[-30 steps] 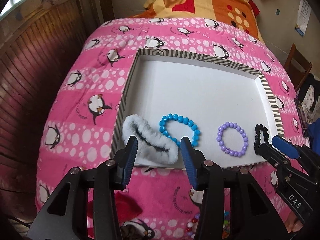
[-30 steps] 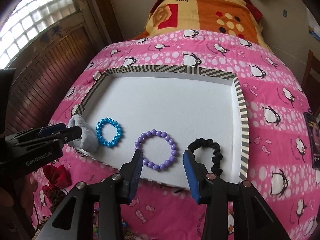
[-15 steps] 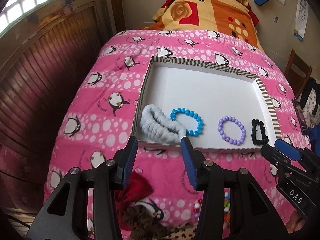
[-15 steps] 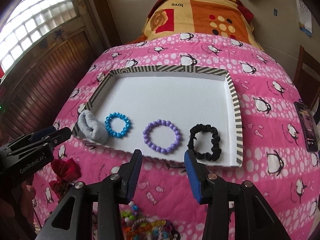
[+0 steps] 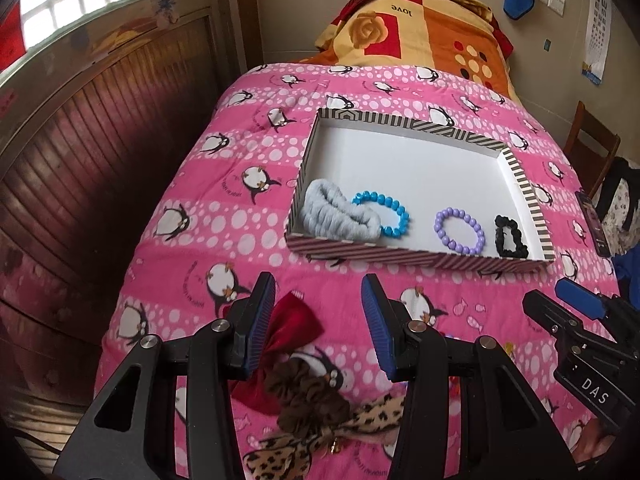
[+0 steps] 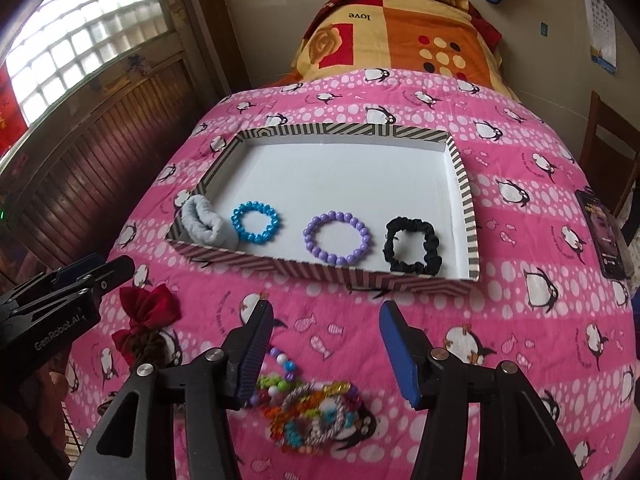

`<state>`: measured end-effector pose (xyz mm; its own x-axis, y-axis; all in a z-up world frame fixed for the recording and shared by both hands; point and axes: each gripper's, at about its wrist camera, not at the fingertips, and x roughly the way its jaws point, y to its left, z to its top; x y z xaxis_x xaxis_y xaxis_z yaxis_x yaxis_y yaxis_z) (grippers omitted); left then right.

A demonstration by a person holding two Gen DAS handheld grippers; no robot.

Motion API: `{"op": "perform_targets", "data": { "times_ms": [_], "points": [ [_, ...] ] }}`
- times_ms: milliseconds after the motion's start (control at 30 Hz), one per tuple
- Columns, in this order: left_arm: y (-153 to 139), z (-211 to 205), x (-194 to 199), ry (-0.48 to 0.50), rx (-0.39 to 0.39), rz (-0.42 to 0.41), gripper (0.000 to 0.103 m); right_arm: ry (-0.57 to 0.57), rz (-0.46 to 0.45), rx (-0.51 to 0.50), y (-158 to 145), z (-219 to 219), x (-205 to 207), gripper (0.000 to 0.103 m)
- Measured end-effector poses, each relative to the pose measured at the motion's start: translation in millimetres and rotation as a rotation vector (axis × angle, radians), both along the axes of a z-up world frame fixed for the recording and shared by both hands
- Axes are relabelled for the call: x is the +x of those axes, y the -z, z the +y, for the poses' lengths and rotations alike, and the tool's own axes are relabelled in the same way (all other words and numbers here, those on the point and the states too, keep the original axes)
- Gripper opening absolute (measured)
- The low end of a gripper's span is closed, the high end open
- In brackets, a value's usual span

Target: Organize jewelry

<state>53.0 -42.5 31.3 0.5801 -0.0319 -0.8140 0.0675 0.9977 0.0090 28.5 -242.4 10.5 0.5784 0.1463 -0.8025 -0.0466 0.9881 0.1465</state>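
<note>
A striped-rim white tray (image 5: pixel 416 258) (image 6: pixel 332 270) lies on the pink penguin quilt. In it, along the near side, lie a grey fluffy scrunchie (image 5: pixel 338 216) (image 6: pixel 202 222), a blue bead bracelet (image 5: pixel 394 216) (image 6: pixel 256 222), a purple bead bracelet (image 5: pixel 460 230) (image 6: pixel 336 238) and a black scrunchie (image 5: pixel 510 236) (image 6: pixel 414 250). My left gripper (image 5: pixel 318 320) is open and empty above a red bow (image 5: pixel 294 328) (image 6: pixel 146 306) and a leopard-print scrunchie (image 5: pixel 312 396). My right gripper (image 6: pixel 326 344) is open and empty above a pile of colourful bead bracelets (image 6: pixel 308 412).
A wooden panelled wall (image 5: pixel 80 152) runs along the bed's left side. An orange patterned blanket (image 6: pixel 400 36) lies at the far end. A dark phone (image 6: pixel 604 236) lies on the quilt at the right, with a wooden chair (image 5: pixel 592 148) beyond.
Both grippers have pulled back from the tray toward the near end of the bed. The loose bow, scrunchie and bead pile have come into view beneath them.
</note>
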Motion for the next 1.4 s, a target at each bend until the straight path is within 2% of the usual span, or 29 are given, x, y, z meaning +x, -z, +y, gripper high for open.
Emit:
{"op": "perform_targets", "data": {
  "times_ms": [233, 400, 767, 1400],
  "points": [
    [-2, 9, -21, -0.003, -0.010, -0.003, 0.045, -0.017, -0.008, -0.007, -6, 9, -22, 0.054],
    [-2, 14, -37, 0.008, -0.035, 0.003, 0.054, -0.017, -0.021, -0.011, -10, 13, -37, 0.056],
    [-4, 22, -61, 0.012, 0.003, -0.021, 0.055, -0.025, -0.007, -0.017, -4, 23, -59, 0.057],
    [5, 27, -65, 0.025, -0.008, -0.004, 0.055, -0.015, 0.024, -0.032, 6, 26, -67, 0.058]
  ]
}}
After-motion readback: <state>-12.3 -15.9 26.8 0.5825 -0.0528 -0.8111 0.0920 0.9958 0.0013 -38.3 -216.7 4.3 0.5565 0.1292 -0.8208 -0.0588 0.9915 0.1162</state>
